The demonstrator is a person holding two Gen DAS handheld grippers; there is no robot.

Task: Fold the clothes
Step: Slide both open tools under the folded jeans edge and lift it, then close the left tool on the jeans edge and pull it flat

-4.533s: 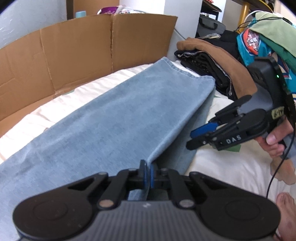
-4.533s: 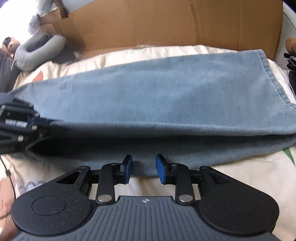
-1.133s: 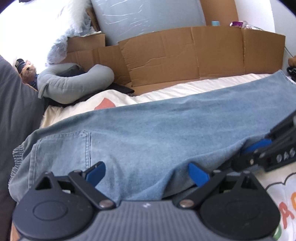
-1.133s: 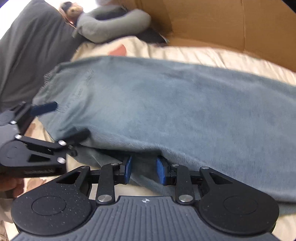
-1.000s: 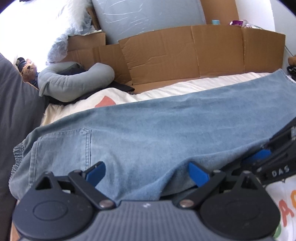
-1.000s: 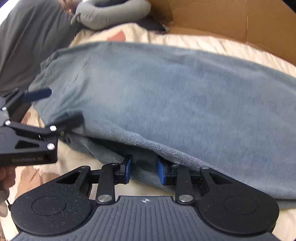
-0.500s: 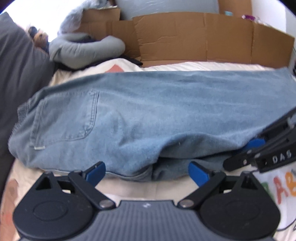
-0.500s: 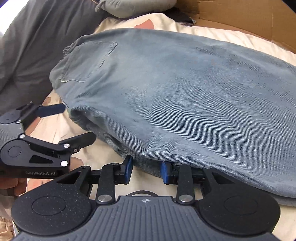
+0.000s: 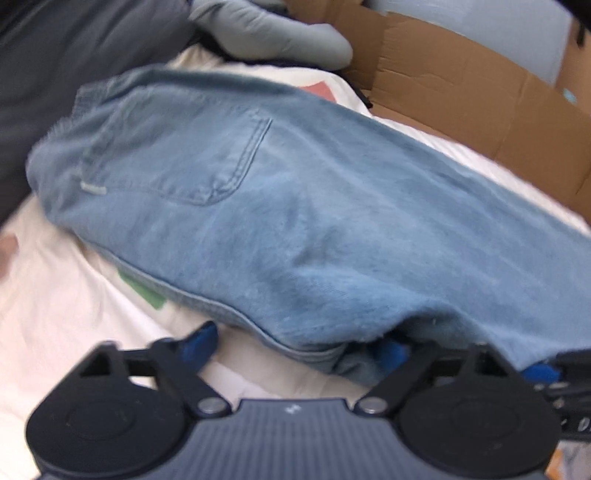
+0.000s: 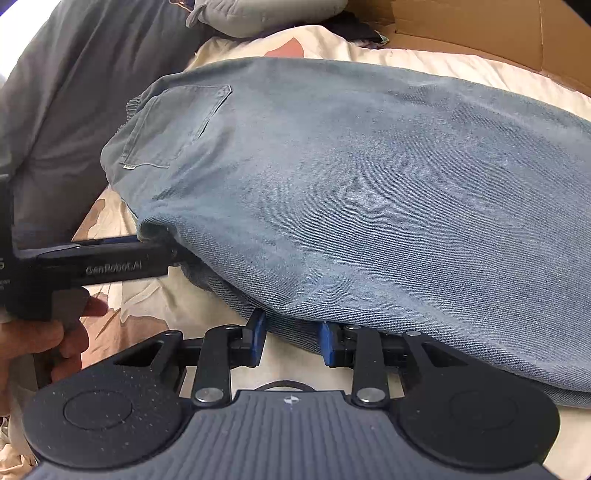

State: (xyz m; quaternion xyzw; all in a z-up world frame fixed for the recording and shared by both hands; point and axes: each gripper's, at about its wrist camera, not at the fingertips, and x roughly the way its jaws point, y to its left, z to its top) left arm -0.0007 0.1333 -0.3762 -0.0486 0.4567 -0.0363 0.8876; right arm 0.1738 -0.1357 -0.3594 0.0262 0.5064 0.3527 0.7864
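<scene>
So the setup is a bed with a cream printed sheet (image 10: 155, 295), brown cardboard (image 9: 480, 92) propped along its far side and a dark grey cushion (image 10: 74, 92) at the head end. A grey neck pillow (image 9: 266, 33) sits up by the cardboard.

The jeans (image 10: 369, 184) are light blue denim, lying lengthwise across the sheet, folded over on themselves, with the back pocket (image 10: 177, 125) facing up at the end nearest the grey cushion.

The left gripper (image 9: 299, 345) is right at the near folded edge of the jeans, not far below the pocket. Its jaws are closing, with the bunched denim edge between them. The left pad sits clear on the sheet and the right pad is tucked under the fabric, so no real pinch there as far as I can see. That view is pretty blurry.

The right gripper (image 10: 290, 338) is further along the same near edge, away from the pocket. Its blue pads are fairly narrow, with the hem lying just past them. Can't tell if they're actually pinching anything.
</scene>
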